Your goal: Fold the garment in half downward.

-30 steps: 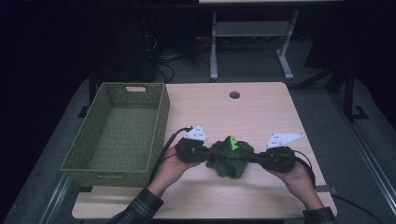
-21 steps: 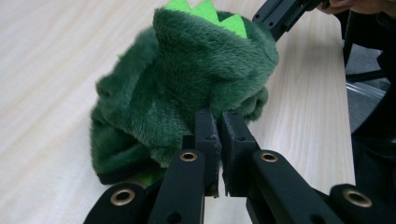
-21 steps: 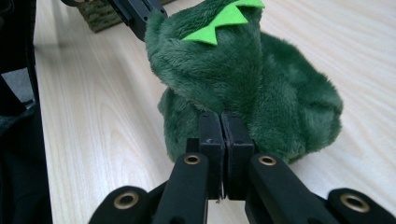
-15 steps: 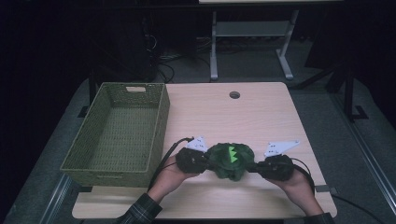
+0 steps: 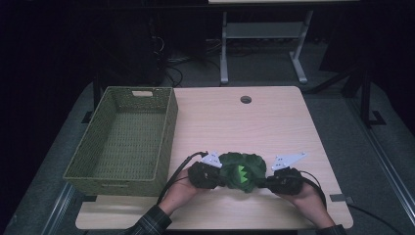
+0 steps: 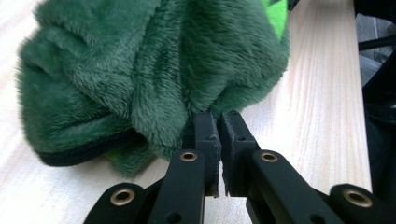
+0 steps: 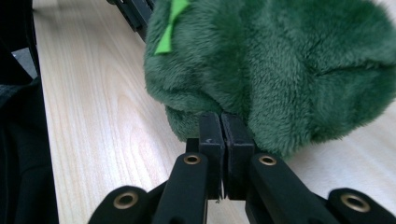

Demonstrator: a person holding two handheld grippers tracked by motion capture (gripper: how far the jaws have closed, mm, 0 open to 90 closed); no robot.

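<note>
A dark green plush cloth (image 5: 242, 171) with bright green spikes and a black trim lies bunched near the table's front edge, held between my two grippers. My left gripper (image 5: 221, 176) pinches its left side. In the left gripper view, the jaws (image 6: 219, 120) are shut on a fold of the plush cloth (image 6: 140, 70). My right gripper (image 5: 267, 182) holds the opposite side. The right gripper view shows the jaws (image 7: 223, 120) closed on the fur of the plush cloth (image 7: 280, 60). The cloth's underside looks to touch the wood.
An empty woven green basket (image 5: 166, 132) stands at the table's left, its right wall close to my left hand. A cable hole (image 5: 245, 100) sits near the table's far edge. Cables trail from both grippers toward the front edge.
Both hands have come down and toward the front edge with the plush cloth held between them. The cloth now sits lower, on the tabletop.
</note>
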